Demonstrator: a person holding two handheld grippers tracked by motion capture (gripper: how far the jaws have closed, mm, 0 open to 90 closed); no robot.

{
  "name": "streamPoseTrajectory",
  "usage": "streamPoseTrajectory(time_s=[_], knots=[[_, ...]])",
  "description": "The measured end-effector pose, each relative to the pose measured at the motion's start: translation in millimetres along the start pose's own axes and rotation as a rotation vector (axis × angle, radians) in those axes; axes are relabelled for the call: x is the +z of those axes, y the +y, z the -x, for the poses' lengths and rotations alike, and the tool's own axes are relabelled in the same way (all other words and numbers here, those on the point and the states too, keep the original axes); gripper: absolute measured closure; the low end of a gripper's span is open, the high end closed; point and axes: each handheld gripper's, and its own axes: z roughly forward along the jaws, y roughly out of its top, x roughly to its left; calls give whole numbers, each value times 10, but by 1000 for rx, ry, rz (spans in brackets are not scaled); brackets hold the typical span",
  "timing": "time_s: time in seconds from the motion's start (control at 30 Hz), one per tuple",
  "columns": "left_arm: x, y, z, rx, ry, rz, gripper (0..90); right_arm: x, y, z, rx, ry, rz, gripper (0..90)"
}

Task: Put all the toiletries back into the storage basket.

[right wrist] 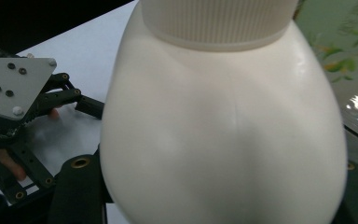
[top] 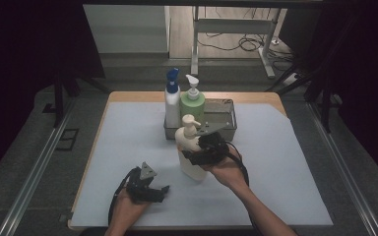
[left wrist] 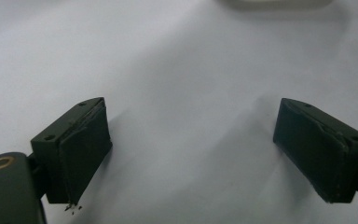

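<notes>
Cream bottle (top: 191, 155): clasped between the right gripper (top: 203, 150) fingers, upright on the mat before the tray (top: 226, 129), not yet binned; two bottles already in; left gripper (top: 153, 189) spread, empty.

Right gripper (top: 193, 156) clamps the cream pump bottle (top: 190, 152) upright on the table (top: 128, 142), just before the metal tray (top: 226, 120). Left gripper (top: 163, 191) rests nearby, fingers spread and empty.
</notes>
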Motion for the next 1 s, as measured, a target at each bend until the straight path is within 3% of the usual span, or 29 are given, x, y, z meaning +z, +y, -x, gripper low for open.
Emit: streamPoseTrajectory(time_s=[0.47,1.0], knots=[[0,1,-1,2,-1,0,105,-334,41,276,53,-24,5,366],[-2,1,-2,2,-1,-2,105,-660,172,599,107,-96,29,367]])
